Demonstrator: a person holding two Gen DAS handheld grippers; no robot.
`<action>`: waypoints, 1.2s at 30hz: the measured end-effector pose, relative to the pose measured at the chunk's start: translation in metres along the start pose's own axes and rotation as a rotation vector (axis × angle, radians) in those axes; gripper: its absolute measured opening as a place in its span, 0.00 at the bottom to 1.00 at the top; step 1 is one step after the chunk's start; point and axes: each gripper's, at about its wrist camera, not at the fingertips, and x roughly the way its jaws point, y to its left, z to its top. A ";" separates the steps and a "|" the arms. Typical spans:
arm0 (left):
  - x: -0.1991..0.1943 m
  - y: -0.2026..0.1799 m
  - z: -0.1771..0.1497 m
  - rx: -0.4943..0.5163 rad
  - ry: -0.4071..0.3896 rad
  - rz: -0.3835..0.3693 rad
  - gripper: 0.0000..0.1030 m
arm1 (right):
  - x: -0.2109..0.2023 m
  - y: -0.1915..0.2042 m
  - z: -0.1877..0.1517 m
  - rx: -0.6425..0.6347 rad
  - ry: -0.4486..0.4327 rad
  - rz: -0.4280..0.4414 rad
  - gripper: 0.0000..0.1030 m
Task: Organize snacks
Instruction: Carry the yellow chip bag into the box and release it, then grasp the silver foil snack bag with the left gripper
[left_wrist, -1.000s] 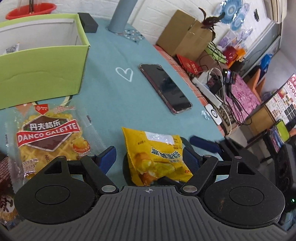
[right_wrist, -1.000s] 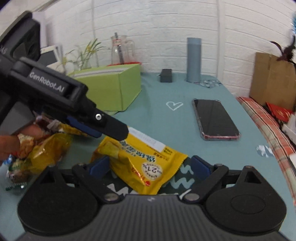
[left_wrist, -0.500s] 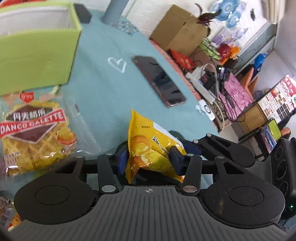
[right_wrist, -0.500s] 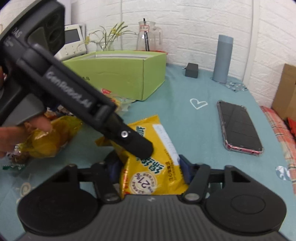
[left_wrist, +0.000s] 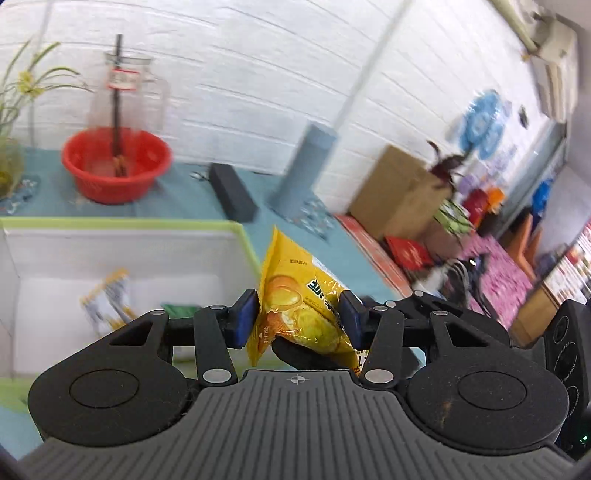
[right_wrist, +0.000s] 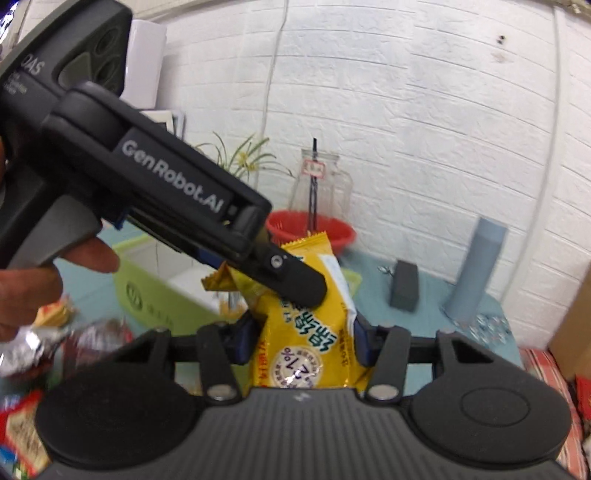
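Both the left gripper (left_wrist: 297, 319) and the right gripper (right_wrist: 301, 341) have their jaws clamped on one yellow packet (left_wrist: 295, 306), held upright in the air between them. Just beyond it sits the green box (left_wrist: 129, 225), open on top. More snacks (right_wrist: 33, 343) lie on the bench (left_wrist: 177, 195) beside the box.

Bright, even indoor light; motion blur throughout, fisheye bending at edges.
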 end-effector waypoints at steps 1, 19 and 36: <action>0.006 0.012 0.007 -0.014 -0.002 0.011 0.29 | 0.017 -0.001 0.006 0.001 0.010 0.011 0.52; -0.015 0.063 0.010 -0.050 -0.119 0.052 0.63 | 0.039 0.003 0.006 0.039 -0.062 0.002 0.71; -0.177 0.065 -0.166 -0.087 -0.158 0.269 0.73 | -0.120 0.115 -0.071 0.161 -0.059 0.123 0.93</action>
